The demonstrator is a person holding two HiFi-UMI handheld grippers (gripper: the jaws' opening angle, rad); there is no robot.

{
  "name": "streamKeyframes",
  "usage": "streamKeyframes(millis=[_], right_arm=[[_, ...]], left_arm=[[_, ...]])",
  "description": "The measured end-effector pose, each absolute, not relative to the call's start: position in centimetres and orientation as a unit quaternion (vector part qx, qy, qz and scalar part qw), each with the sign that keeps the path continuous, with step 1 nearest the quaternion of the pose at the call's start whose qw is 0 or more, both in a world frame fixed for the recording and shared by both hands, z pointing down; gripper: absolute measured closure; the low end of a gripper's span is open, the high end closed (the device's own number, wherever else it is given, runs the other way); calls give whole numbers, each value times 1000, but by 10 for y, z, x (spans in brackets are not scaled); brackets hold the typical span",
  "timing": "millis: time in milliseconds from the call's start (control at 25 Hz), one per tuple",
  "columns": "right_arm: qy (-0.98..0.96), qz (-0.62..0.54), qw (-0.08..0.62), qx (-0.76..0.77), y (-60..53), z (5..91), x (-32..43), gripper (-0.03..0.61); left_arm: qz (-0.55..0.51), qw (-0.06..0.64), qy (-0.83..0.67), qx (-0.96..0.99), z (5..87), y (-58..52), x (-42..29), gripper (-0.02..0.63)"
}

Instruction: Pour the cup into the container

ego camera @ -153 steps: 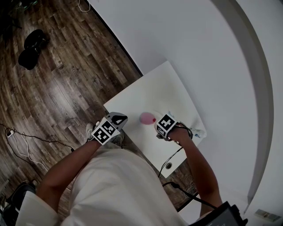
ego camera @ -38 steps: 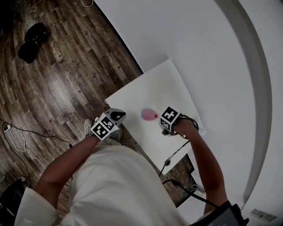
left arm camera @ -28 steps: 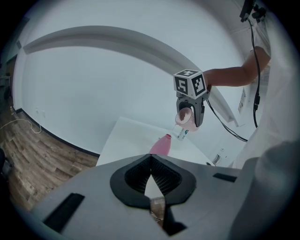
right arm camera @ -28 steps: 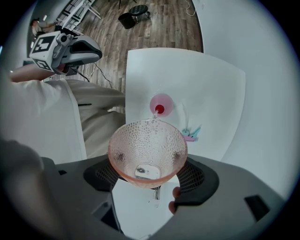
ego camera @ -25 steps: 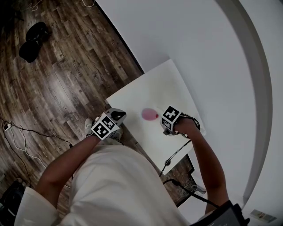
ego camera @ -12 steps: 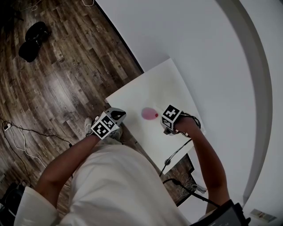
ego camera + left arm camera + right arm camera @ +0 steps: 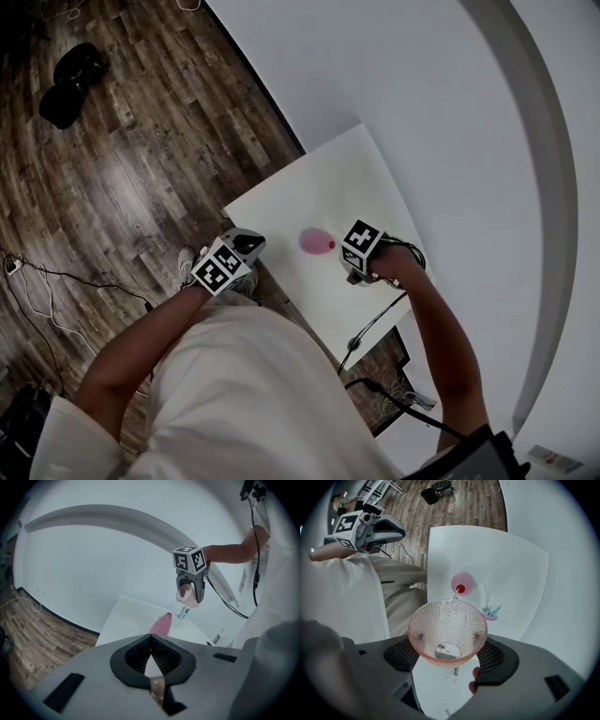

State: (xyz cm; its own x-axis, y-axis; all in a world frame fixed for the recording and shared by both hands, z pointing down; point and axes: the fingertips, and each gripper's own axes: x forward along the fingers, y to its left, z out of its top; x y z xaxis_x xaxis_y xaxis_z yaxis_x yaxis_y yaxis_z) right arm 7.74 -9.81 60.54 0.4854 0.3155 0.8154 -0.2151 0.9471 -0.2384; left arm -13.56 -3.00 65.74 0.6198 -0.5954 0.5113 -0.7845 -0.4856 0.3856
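Over the white worktop (image 7: 328, 187), the right tool (image 7: 447, 645) pinches a pink dimpled cup (image 7: 447, 627) by its lower part, one pad on either side. The cup is tipped, its rim leaning toward the pink container (image 7: 462, 584), which stands on the worktop at about 12 o'clock from the cup in the right gripper view. What looks like a thin clear trickle hangs from the cup's lip, just above the container's red mouth. A small teal and pink thing (image 7: 491, 612) lies on the worktop at the container's 4 o'clock; I can't tell what it is. From the head view, the container sits at the right tool's 9 o'clock, close beside it. The left tool (image 7: 151, 653) is at the container's 8 o'clock, off the worktop's edge and above the wooden floor (image 7: 122, 159), its pads pressed together with nothing between them.
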Motion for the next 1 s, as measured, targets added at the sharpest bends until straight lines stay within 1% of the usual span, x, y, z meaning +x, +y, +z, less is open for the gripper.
streamKeyframes(millis=[1000], right_arm=[[-456, 160, 873, -66, -95, 603, 80, 212]], left_arm=[[150, 304, -407, 848, 658, -33, -138, 603]])
